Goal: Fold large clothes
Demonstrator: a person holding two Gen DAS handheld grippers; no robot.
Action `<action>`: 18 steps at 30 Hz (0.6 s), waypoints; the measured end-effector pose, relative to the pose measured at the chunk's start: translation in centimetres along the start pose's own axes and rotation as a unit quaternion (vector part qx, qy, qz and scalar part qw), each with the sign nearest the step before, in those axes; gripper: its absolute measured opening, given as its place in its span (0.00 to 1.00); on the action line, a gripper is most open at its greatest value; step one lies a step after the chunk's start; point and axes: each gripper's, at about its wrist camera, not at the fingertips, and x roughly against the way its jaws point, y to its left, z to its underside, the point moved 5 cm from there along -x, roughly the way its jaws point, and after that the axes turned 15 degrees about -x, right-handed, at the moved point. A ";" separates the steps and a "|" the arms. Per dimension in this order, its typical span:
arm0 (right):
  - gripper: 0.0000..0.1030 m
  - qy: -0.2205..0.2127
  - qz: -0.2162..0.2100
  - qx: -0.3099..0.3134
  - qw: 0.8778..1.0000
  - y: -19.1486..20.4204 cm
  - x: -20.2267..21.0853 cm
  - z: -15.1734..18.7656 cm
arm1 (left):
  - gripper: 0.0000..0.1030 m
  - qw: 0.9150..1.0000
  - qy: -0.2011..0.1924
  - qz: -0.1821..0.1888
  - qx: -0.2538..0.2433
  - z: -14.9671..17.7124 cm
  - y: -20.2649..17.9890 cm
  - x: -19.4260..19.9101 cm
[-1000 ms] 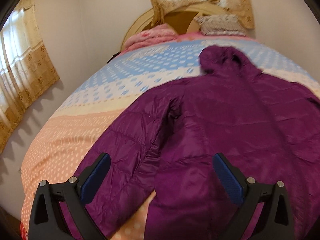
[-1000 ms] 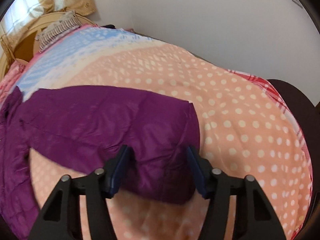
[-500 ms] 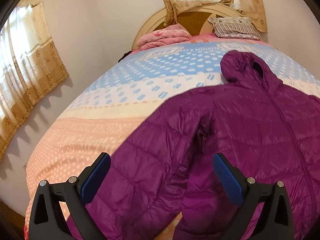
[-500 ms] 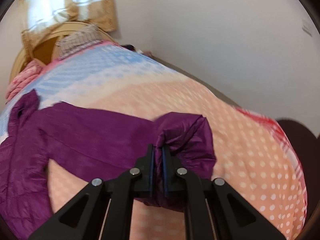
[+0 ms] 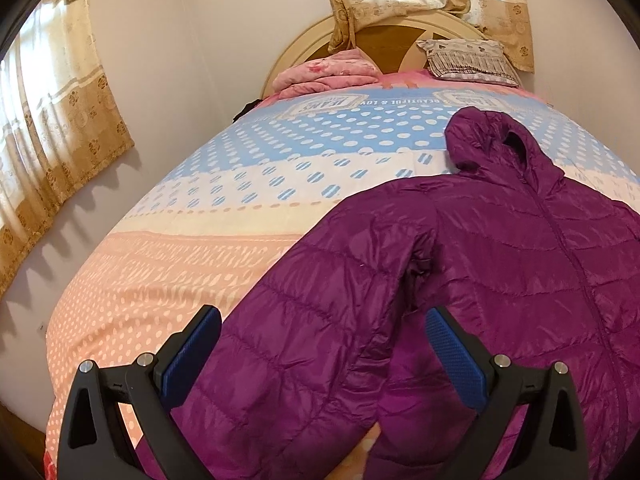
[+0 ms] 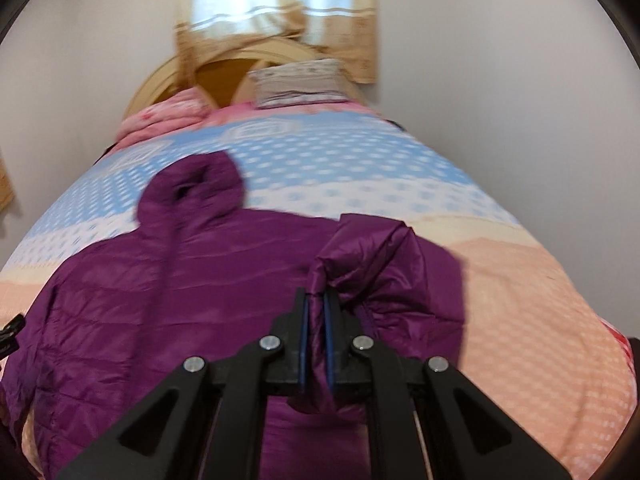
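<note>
Purple jacket (image 5: 520,264) face-up on bed (image 5: 240,216). Right gripper (image 6: 315,312) jaws now clamped on sleeve end (image 6: 376,264), swung inward over body: first fold underway. Left gripper (image 5: 320,344) jaws wide, empty, above other sleeve.

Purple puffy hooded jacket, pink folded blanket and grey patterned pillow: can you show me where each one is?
Purple puffy hooded jacket (image 5: 520,264): left wrist view, on its quilted chest.
Pink folded blanket (image 5: 326,74): left wrist view, on its top fold.
Grey patterned pillow (image 5: 468,60): left wrist view, on its front face.
</note>
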 end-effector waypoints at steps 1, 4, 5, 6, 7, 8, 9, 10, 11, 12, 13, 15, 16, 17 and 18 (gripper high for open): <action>0.09 0.004 -0.006 0.007 1.000 1.2 -0.6 0.6 | 0.99 1.000 0.001 0.000 0.000 0.1 0.2 -0.1; 0.09 0.020 -0.025 0.024 0.999 4.6 -2.5 2.3 | 0.99 1.000 0.006 -0.008 -0.001 0.5 0.5 -0.4; 0.09 0.026 -0.034 0.031 0.999 5.6 -3.1 3.0 | 0.99 1.000 0.007 -0.011 -0.002 0.6 0.6 -0.4; 0.10 0.034 -0.042 0.038 0.998 6.4 -3.3 3.7 | 0.99 1.000 0.009 -0.015 -0.002 0.6 0.7 -0.5; 0.12 0.043 -0.046 0.048 0.997 7.3 -3.7 4.4 | 0.99 1.000 0.010 -0.017 -0.002 0.7 0.8 -0.5; 0.15 0.050 -0.046 0.054 0.996 7.9 -3.8 5.1 | 0.99 1.000 0.012 -0.018 -0.001 0.6 0.9 -0.6; 0.28 0.054 -0.049 0.056 0.996 8.1 -3.6 5.5 | 0.99 1.000 0.014 -0.018 0.002 0.5 0.9 -0.5; 0.37 0.057 -0.064 0.059 0.995 8.3 -3.1 6.0 | 0.99 1.000 0.014 -0.013 0.004 0.3 0.8 -0.5; 0.56 0.052 -0.073 0.058 0.994 8.1 -2.4 6.2 | 0.99 1.000 0.014 -0.008 0.005 0.1 0.5 -0.4; 0.65 0.042 -0.074 0.059 0.995 7.6 -1.6 6.2 | 0.99 1.000 0.011 -0.001 0.007 -0.2 0.1 -0.2; 0.66 0.032 -0.070 0.065 0.995 6.8 -0.8 6.1 | 0.99 1.000 0.008 0.008 0.006 -0.6 -0.5 0.0; 0.66 0.024 -0.065 0.066 0.995 5.1 0.7 5.8 | 0.99 1.000 0.003 0.028 0.003 -1.5 -2.3 0.4; 0.67 0.020 -0.065 0.057 0.996 3.6 1.5 5.4 | 0.99 0.999 0.000 0.045 0.003 -2.0 -3.4 0.7; 0.71 0.016 -0.062 0.052 0.997 2.6 2.0 5.0 | 0.99 0.998 -0.002 0.061 0.000 -2.6 -4.8 0.9; 0.76 0.003 -0.045 0.042 0.998 0.5 2.5 4.6 | 0.99 0.997 -0.004 0.074 -0.006 -3.1 -6.1 1.2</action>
